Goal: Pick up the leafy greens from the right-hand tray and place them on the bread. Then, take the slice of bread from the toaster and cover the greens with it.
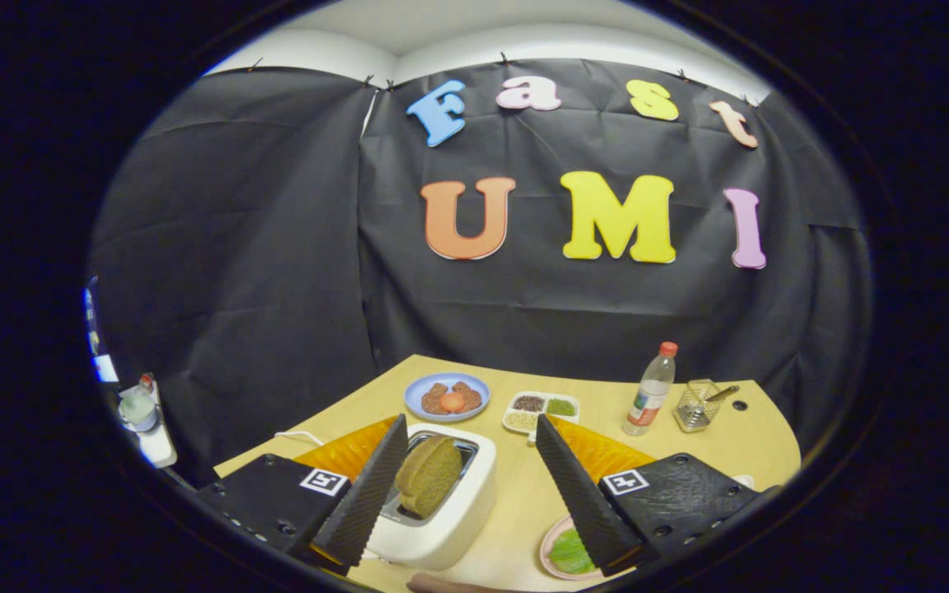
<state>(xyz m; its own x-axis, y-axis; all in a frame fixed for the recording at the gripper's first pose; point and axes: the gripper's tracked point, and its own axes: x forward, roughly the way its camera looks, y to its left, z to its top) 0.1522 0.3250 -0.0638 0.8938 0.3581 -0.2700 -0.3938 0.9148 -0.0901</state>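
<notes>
Brown bread slice (428, 475) between open gripper (472, 427)

The toaster (441, 511) looks like smooth, shiny plastic. The table (689, 445) is pale, matt wood. The bottle (650, 394) is clear plastic.

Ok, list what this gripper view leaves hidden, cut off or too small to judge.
- Leafy greens on the pink tray: partly hidden behind one finger of the open gripper.
- Bread slice in the toaster: lower part sunk in the slot.
- Bread to be topped: brown edge, cut off below the fingers.
- Divided dish: contents too small.
</notes>
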